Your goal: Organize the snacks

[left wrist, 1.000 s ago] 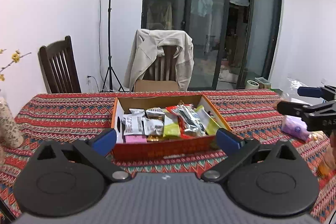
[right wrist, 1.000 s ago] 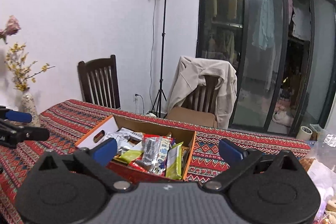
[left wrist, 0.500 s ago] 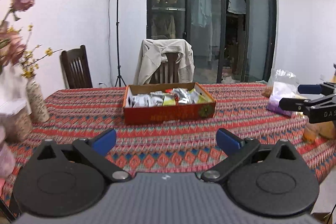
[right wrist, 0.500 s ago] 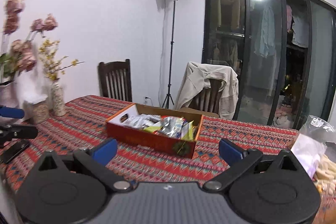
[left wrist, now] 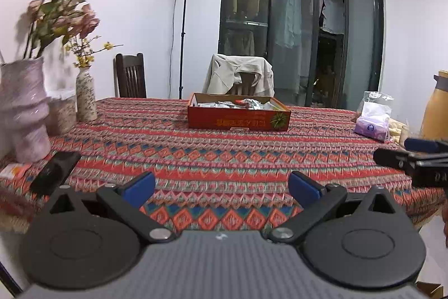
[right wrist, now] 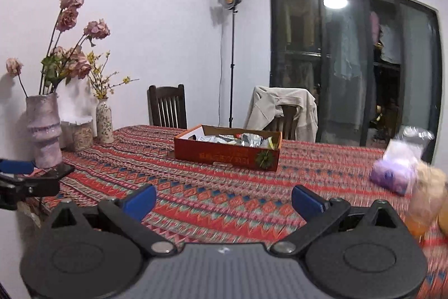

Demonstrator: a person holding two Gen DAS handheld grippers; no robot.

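- Two handheld grippers hang over the near edge of a tabletop point(left wrist: 224, 156) covered in a red patterned cloth; neither touches anything
- Left gripper point(left wrist: 221, 184): blue-tipped fingers spread wide, nothing between them; right gripper point(right wrist: 224, 196): likewise spread wide and empty
- Red cardboard box point(left wrist: 238, 119) sits near the middle of the tabletop, toward the far side, well apart from both grippers; silver, white and green snack packets point(left wrist: 240, 104) lie piled inside it
- In the right wrist view the same box point(right wrist: 226, 153) stands at centre, its packets point(right wrist: 249, 138) showing above the rim
- At the tabletop's right end, a clear bag point(left wrist: 373, 114) with a purple pack; the items beside it are blurred
- At the left end, a tall pale vase point(left wrist: 23, 111) of dried pink flowers, a smaller speckled vase point(left wrist: 86, 95) with yellow sprigs, and a dark flat object point(left wrist: 54, 171) lying on the cloth
- Behind the tabletop, two wooden chairs; a beige jacket point(left wrist: 238, 74) hangs over the one behind the box
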